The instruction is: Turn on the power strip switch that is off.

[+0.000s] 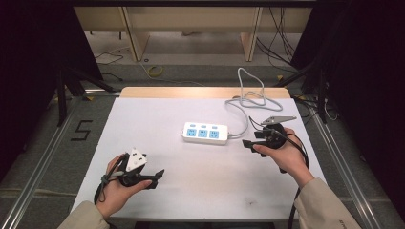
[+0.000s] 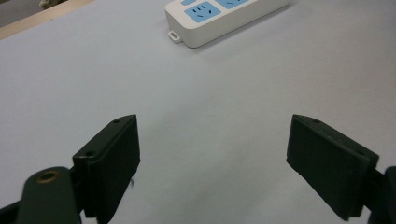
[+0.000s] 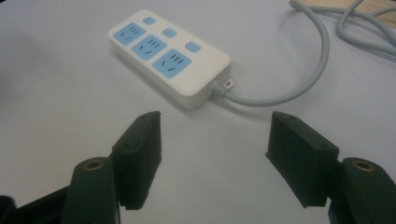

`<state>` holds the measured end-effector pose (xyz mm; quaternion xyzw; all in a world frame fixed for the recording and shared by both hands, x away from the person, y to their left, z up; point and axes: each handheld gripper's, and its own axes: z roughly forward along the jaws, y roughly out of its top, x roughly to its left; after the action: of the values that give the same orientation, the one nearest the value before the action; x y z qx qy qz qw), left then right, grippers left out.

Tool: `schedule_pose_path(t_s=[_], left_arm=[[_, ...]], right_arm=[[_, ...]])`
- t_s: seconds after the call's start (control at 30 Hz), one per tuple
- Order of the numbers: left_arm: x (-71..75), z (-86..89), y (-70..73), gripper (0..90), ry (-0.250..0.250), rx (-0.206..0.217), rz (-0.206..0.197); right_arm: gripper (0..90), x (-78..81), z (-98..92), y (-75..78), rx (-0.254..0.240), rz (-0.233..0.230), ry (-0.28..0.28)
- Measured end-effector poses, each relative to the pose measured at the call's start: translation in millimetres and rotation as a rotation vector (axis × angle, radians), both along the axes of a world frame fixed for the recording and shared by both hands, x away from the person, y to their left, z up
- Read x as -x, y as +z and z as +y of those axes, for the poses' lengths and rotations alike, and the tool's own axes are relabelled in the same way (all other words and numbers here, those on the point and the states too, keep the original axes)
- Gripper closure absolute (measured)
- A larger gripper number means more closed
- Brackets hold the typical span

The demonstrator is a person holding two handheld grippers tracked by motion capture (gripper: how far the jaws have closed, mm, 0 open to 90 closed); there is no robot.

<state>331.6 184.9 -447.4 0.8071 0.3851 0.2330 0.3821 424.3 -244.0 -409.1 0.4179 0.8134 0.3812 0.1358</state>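
1. Spanning most of the high view, the white table (image 1: pixel 157 191) carries very little: one power strip near its middle and a cable running off its far edge.
2. The power strip (image 1: pixel 205 133) is a white bar with three blue sockets. Its long axis runs left to right across the table in the high view, tilted only slightly.
3. A grey cable (image 1: pixel 246 98) leaves the strip's right end, curves toward the far edge and loops there.
4. The right gripper (image 1: pixel 249 143) is held just beside the cabled end of the strip, apart from it and not touching. In the right gripper view its fingers (image 3: pixel 140 154) are spread wide with nothing between them, and the strip (image 3: pixel 170 58) lies ahead and a little to the left, cabled end nearest.
5. The left gripper (image 1: pixel 157 175) sits low near the front edge, well apart from the strip. Its fingers (image 2: pixel 112 163) are also released and bare, and the strip's plain end (image 2: pixel 219 18) shows far ahead at the top of the left gripper view.
6. Judging by this layout, the right hand is clearly nearer. A reach from there would meet the strip end-on, so closing across its narrow width would likely call for turning the wrist or approaching from above.
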Motion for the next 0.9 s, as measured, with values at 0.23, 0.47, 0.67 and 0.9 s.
schedule_pose_path(t_s=[0.23, 0.47, 0.67, 0.9], left_arm=[[-0.3, 2.8, 0.0, 17.2, 0.006, 0.002, 0.0], [0.4, 4.1, -0.5, 17.1, 0.009, 0.007, 0.008], [0.9, 4.1, -0.5, 17.1, 0.01, 0.007, 0.01], [2.5, 2.3, -0.1, 17.2, 0.002, 0.006, 0.009]], right_arm=[[33.0, 12.5, -10.5, -5.1, -0.035, -0.01, -0.005], [32.9, 35.8, -28.7, -15.4, -0.079, -0.048, -0.008], [32.9, 57.6, -42.3, -25.0, -0.102, -0.066, -0.021], [32.9, 78.1, -50.1, -33.3, -0.135, -0.083, -0.034]])
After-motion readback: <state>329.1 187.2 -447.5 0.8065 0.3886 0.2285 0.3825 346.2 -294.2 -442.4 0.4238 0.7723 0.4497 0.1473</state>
